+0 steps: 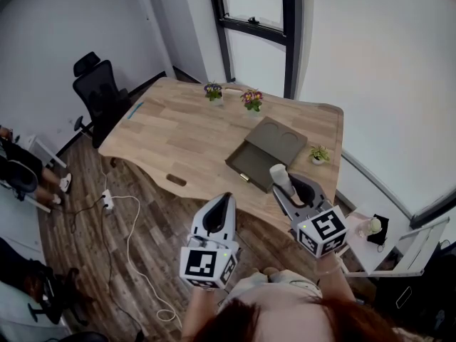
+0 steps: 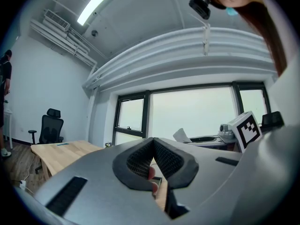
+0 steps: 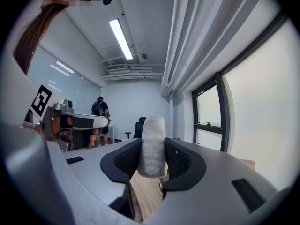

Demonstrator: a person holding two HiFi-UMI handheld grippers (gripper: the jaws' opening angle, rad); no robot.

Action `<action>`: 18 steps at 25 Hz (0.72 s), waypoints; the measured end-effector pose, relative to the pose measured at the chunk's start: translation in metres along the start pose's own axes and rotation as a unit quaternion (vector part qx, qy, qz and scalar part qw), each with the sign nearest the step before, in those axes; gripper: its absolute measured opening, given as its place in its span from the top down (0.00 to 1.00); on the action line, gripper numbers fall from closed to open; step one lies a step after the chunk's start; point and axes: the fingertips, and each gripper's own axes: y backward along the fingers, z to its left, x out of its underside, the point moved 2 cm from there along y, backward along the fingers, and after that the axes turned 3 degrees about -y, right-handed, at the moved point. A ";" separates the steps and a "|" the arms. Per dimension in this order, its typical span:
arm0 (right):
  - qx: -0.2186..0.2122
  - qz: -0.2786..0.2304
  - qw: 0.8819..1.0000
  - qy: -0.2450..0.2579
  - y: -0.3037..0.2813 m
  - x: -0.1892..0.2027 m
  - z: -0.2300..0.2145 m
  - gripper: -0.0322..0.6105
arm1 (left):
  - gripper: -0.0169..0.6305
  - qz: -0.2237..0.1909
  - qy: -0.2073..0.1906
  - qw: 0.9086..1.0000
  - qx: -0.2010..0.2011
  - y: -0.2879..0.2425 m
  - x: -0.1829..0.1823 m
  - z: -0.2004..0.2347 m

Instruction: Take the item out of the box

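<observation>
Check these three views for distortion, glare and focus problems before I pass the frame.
Head view: heavy fisheye bows the edges of the light wooden table; light is even and detail is sharp. Left gripper view: round black vignette, large window blown out white, ceiling tube light flaring. Right gripper view: same vignette, white fuzzy roll sharp, glass at the right overexposed.

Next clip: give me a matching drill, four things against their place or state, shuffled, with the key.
1 white roll
2 box
3 office chair
4 left gripper

A lid open, on the table
B jaws together
C on the floor beside the table
D clamped in the right gripper's jaws

Pairs: 1-D, 2-A, 3-C, 4-B
</observation>
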 end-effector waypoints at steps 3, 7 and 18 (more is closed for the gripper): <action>0.006 0.001 1.000 0.003 0.000 0.001 0.004 0.74 | 0.97 -0.002 0.003 1.000 0.002 0.004 0.002 0.005; 0.016 0.001 1.000 0.005 0.000 0.003 0.008 0.74 | 0.97 -0.003 0.006 1.000 0.008 0.007 0.004 0.009; 0.028 0.012 0.999 0.017 -0.002 0.010 0.026 0.74 | 0.97 -0.005 0.016 1.000 0.017 0.019 0.011 0.018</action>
